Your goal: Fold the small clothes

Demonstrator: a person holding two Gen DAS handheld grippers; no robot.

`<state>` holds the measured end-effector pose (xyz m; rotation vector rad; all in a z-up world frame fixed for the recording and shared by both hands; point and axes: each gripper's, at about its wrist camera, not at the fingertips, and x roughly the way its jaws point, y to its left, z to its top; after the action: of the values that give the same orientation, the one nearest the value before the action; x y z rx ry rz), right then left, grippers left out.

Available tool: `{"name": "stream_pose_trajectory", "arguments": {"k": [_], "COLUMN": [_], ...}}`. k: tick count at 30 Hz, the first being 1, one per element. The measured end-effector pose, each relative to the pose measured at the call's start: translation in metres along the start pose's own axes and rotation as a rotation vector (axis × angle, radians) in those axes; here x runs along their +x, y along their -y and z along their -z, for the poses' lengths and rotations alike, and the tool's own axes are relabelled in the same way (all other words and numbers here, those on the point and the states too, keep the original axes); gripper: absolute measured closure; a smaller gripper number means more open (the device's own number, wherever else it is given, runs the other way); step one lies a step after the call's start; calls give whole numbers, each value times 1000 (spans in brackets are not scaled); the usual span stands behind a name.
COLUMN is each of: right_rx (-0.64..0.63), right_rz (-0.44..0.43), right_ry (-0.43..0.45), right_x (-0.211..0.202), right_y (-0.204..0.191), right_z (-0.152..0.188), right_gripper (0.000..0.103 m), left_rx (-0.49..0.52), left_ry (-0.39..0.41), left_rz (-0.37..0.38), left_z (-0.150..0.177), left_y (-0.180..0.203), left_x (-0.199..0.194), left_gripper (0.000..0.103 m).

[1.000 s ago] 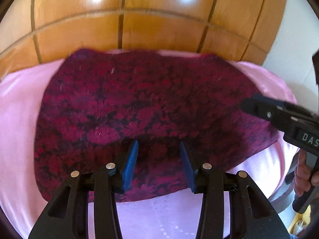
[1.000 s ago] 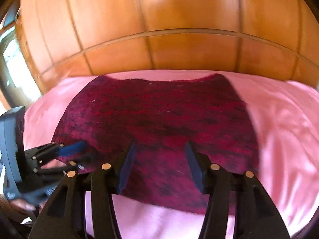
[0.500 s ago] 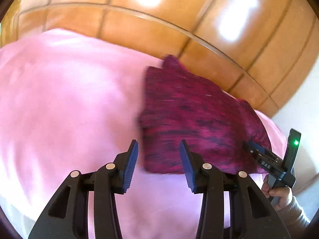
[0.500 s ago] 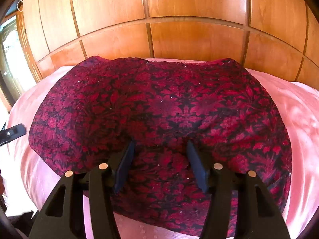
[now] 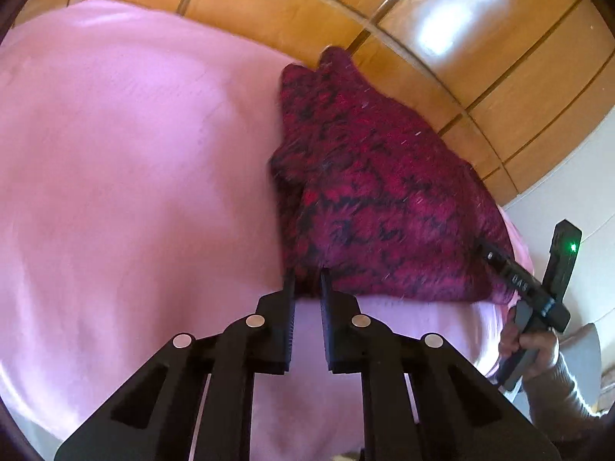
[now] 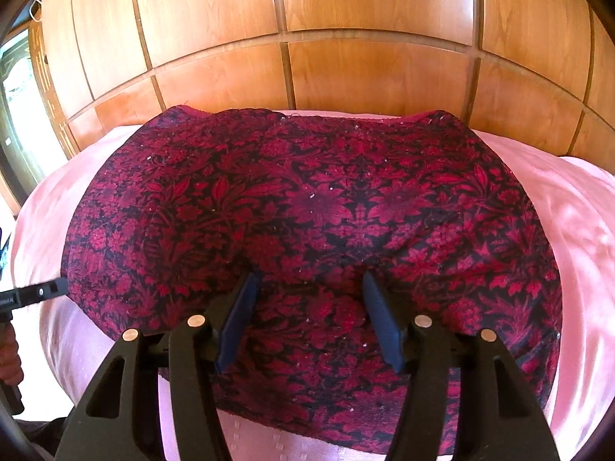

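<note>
A dark red garment with a black floral pattern (image 6: 315,207) lies spread on a pink sheet (image 6: 584,207). In the left wrist view the garment (image 5: 376,192) sits right of centre. My left gripper (image 5: 307,282) is shut on the garment's near left corner. My right gripper (image 6: 307,288) is open, its blue pads (image 6: 238,319) over the garment's near middle. The right gripper also shows in the left wrist view (image 5: 522,280) at the garment's right edge. A tip of the left gripper shows at the left edge of the right wrist view (image 6: 34,294).
A wooden panelled wall (image 6: 307,38) stands directly behind the bed. The pink sheet (image 5: 115,192) stretches wide to the left of the garment. A white wall (image 5: 569,176) is at the right. A hand (image 5: 530,342) holds the right gripper's handle.
My left gripper swung from the garment's middle to its left corner and closed on it. My right gripper moved closer over the garment and stayed open.
</note>
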<state>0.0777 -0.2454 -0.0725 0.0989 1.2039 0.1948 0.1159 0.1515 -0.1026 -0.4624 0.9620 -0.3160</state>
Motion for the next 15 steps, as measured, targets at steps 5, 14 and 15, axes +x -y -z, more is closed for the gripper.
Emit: {"name": "stream_pose_trajectory", "arguments": {"k": [5, 14, 15], "right_rx": [-8, 12, 12], "right_rz": [26, 0, 2], "right_ry": [1, -12, -1], "right_x": [2, -17, -20], "right_y": [-4, -9, -9], "right_z": [-1, -15, -17], "right_gripper": [44, 30, 29], "left_rx": [-55, -32, -22], "left_ry": [14, 165, 171], "left_rz": [-66, 46, 28], "left_z": [-1, -75, -85], "left_y": [-17, 6, 9], "left_x": [-13, -21, -15], "left_gripper": [103, 53, 53]}}
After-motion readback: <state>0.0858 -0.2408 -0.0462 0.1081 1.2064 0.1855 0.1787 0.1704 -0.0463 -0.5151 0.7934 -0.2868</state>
